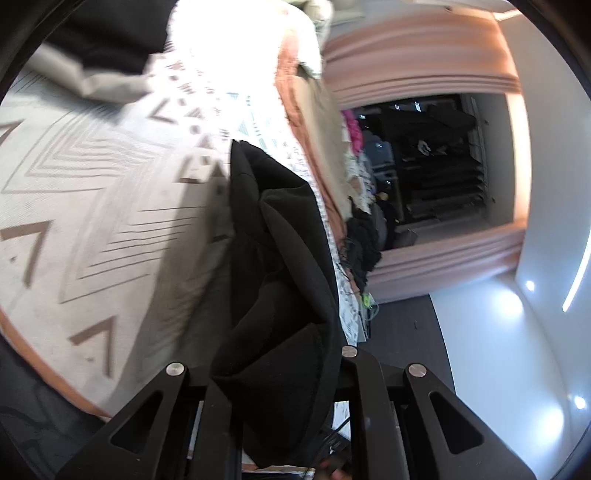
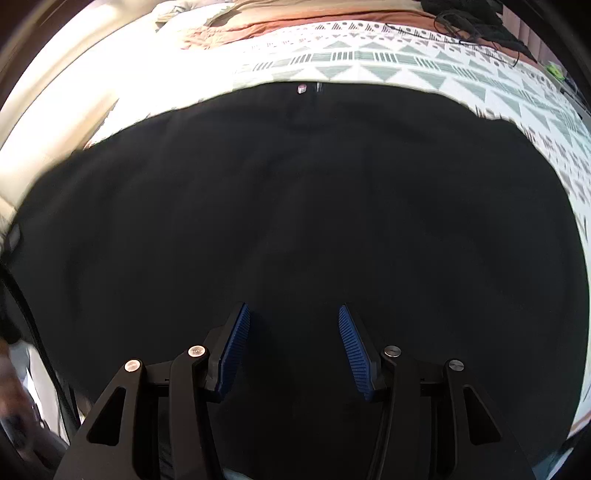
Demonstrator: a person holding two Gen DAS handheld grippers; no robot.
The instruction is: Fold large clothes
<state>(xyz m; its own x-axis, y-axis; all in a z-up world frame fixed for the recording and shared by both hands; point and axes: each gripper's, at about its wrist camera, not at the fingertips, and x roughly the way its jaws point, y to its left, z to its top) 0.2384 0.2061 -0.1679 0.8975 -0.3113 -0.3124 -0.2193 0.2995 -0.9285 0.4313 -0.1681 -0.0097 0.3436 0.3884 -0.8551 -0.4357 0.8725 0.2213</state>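
Observation:
A large black garment (image 2: 295, 221) lies spread flat on the patterned bed cover (image 2: 369, 59) and fills most of the right wrist view. My right gripper (image 2: 294, 314) hovers just over it, open and empty, its blue pads (image 2: 236, 347) wide apart. In the left wrist view, my left gripper (image 1: 280, 373) is shut on a bunched fold of the black garment (image 1: 280, 258), which hangs lifted above the bed; the cloth hides the fingertips.
The bed cover (image 1: 92, 184) has a geometric pattern and an orange border. Pillows (image 2: 192, 11) and a dark pile of clothes (image 2: 476, 18) lie at the far side. Pink curtains (image 1: 424, 55), a dark window and a white wall stand beyond the bed.

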